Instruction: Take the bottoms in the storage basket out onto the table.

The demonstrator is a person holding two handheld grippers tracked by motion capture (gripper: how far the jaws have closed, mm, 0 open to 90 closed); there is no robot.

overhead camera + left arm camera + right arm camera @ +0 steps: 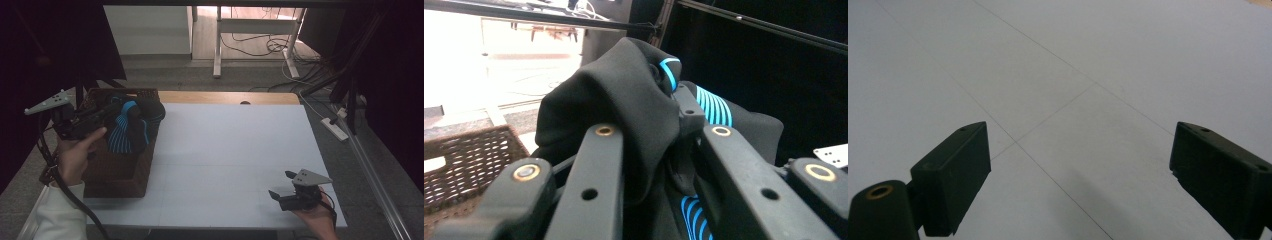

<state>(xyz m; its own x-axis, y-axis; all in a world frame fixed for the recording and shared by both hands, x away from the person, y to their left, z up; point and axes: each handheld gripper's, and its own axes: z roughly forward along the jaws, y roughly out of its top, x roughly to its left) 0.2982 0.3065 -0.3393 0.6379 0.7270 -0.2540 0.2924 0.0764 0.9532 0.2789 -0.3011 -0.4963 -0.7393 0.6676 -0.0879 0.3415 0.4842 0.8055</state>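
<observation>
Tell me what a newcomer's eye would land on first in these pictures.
First, the black garment with bright blue stripes, pinched in the left gripper above the brown woven basket at the table's left edge. Next, the broad white tabletop, bare in the middle. Last, the right gripper low at the near right corner, its jaws spread wide over the white surface.

My left gripper (107,114) and right gripper (281,186) are black, each topped by a grey three-cornered plate. Brass-coloured rivets stud the arms behind my blocky black fingers (950,175). A black cable trails from the left one, past my white sleeve (57,212).
</observation>
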